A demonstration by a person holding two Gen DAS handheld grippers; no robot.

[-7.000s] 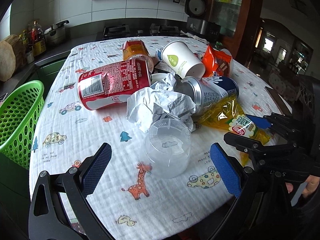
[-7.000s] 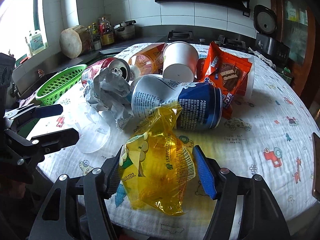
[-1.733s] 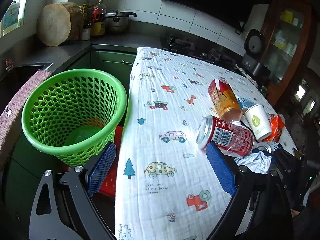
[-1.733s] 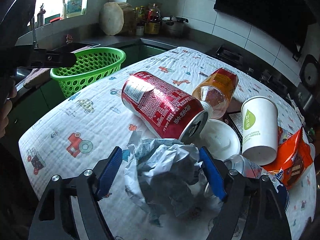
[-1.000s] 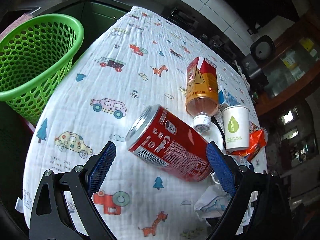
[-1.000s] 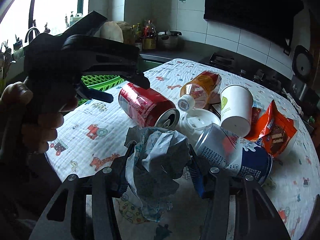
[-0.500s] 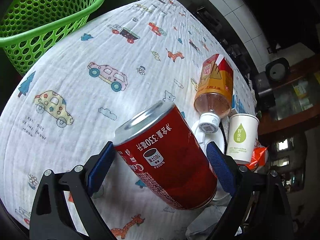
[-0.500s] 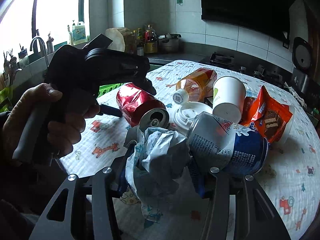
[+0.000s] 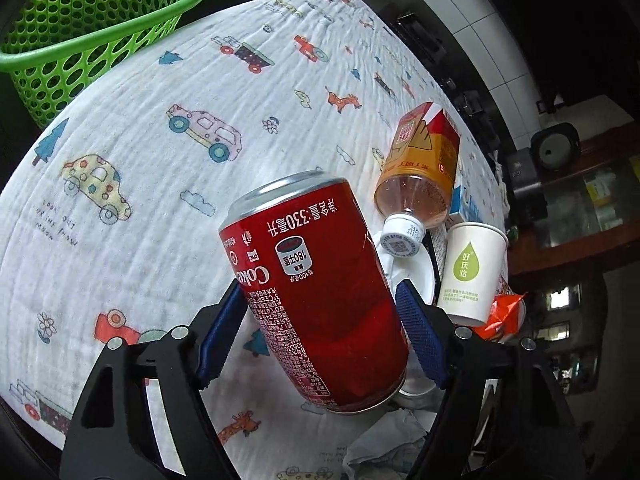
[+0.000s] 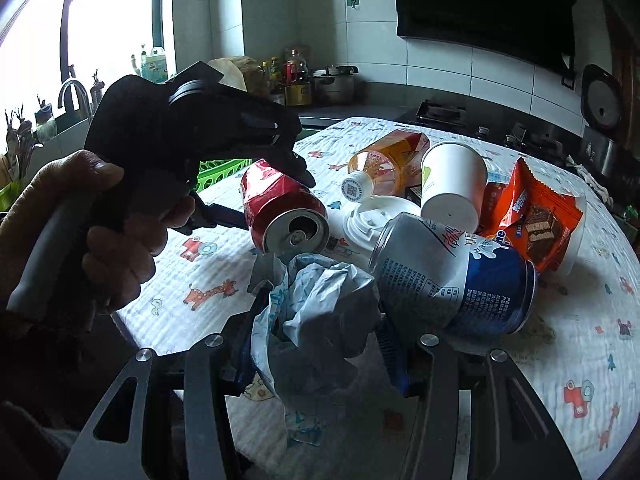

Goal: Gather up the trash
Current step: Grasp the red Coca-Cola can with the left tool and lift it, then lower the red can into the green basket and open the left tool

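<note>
The can (image 9: 316, 288) lies on the tablecloth (image 9: 160, 184) between basket (image 9: 80, 20) and bottle (image 9: 420, 176).

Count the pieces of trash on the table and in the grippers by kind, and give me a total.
Cans: 2, red can, blue can
Bottles: 1, bottle
Paper cups: 1, cup
Cup lids: 1, lid
Crumpled paper: 1, paper
Snack wrappers: 1, wrapper
Total: 7

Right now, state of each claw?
Left claw: closing around the red cola can, pads at its sides.
Right claw: shut on the crumpled paper wad.
</note>
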